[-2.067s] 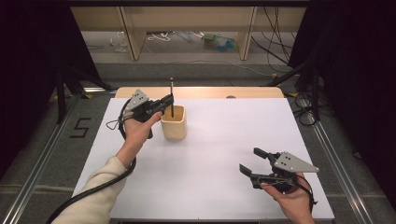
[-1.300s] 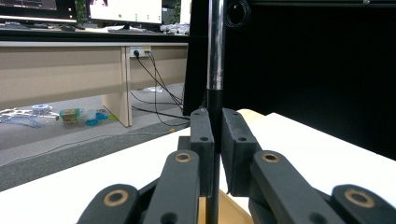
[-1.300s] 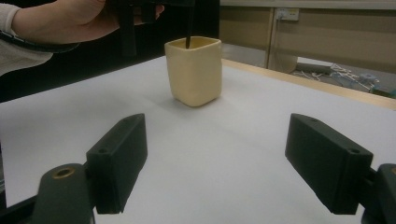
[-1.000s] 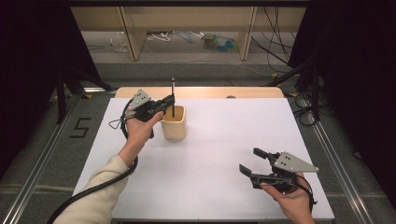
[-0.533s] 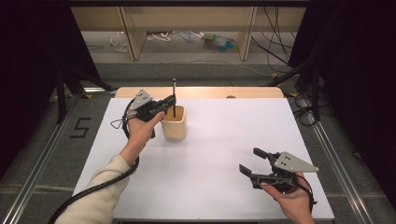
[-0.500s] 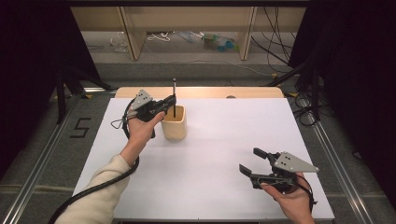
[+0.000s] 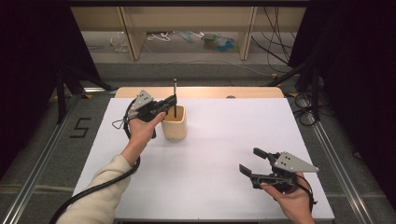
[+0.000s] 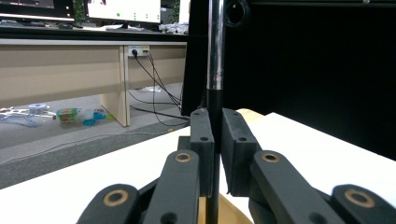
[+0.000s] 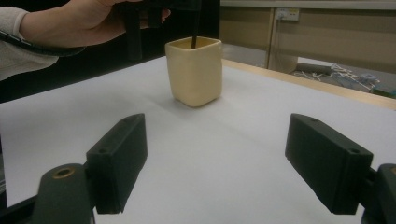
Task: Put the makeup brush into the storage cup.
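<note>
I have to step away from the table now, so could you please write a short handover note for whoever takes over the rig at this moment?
Left gripper: jaws shut on the thin black and silver metal rod, held upright, its lower end inside the cream square ceramic cup.
Right gripper: jaws open, holding nothing, over the near right of the white table, well apart from the cup.
Cup: upright at the far left of the table.
Done: rod gripped and standing in the cup.
Left: the frames do not tell whether the rod is going in or coming out; probably finish that move, then release.
</note>
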Tool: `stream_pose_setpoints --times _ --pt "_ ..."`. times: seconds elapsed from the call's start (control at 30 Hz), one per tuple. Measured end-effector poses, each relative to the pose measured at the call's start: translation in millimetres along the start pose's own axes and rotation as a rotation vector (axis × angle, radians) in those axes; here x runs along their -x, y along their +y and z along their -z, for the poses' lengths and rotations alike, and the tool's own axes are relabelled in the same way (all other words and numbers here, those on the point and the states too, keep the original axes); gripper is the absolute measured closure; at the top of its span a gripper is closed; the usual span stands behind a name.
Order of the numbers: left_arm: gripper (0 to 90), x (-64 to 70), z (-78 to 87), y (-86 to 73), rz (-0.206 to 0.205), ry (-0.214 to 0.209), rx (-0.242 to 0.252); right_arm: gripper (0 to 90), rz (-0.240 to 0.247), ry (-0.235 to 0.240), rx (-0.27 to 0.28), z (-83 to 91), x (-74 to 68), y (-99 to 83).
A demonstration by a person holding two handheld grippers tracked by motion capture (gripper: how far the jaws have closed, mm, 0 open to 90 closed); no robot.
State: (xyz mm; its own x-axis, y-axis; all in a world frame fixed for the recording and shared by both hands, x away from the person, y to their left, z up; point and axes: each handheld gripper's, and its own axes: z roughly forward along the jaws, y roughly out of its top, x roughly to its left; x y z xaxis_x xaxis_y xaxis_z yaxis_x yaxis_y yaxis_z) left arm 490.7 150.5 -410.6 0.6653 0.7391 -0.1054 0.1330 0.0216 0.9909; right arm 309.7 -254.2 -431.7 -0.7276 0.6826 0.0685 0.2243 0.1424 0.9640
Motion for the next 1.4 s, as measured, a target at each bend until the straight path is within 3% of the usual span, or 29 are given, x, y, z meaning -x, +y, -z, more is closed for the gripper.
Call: stream_pose_setpoints --times 0.53,0.57,0.63,0.73,0.77,0.8,0.87,0.9,1.4 --pt "83.7 -0.7 -1.3 -4.0 0.007 0.004 -0.007 22.2 0.001 -0.006 -0.001 0.1 0.0 0.0" --pt "83.7 -0.6 -1.4 -4.1 0.008 0.005 -0.007 22.1 0.004 -0.006 -0.032 2.4 0.3 0.8" --pt "83.6 -0.5 -1.3 -4.2 0.007 0.007 -0.008 22.2 0.002 -0.005 -0.034 2.4 0.3 0.8" --pt "83.6 -0.1 -1.5 -4.5 0.006 0.008 -0.011 22.1 0.003 -0.005 -0.034 2.3 0.3 0.8" --pt "83.6 -0.1 -1.6 -4.7 0.006 0.008 -0.010 22.1 -0.002 -0.002 0.000 -0.2 0.0 -0.2" --pt "83.7 -0.1 -1.8 -4.9 0.007 0.008 -0.009 22.1 0.003 -0.005 -0.033 2.4 0.3 0.8" --pt "83.7 -0.3 -1.8 -5.3 0.002 0.009 -0.010 22.1 0.003 -0.005 -0.032 2.3 0.2 0.7" --pt "83.7 -0.6 -1.9 -5.5 -0.001 0.009 -0.011 22.1 -0.011 0.011 0.011 -1.5 -0.4 -0.7" --pt "83.6 -1.3 -2.3 -9.8 -0.002 0.013 -0.020 22.1 -0.004 -0.001 -0.007 0.1 0.1 -0.3"
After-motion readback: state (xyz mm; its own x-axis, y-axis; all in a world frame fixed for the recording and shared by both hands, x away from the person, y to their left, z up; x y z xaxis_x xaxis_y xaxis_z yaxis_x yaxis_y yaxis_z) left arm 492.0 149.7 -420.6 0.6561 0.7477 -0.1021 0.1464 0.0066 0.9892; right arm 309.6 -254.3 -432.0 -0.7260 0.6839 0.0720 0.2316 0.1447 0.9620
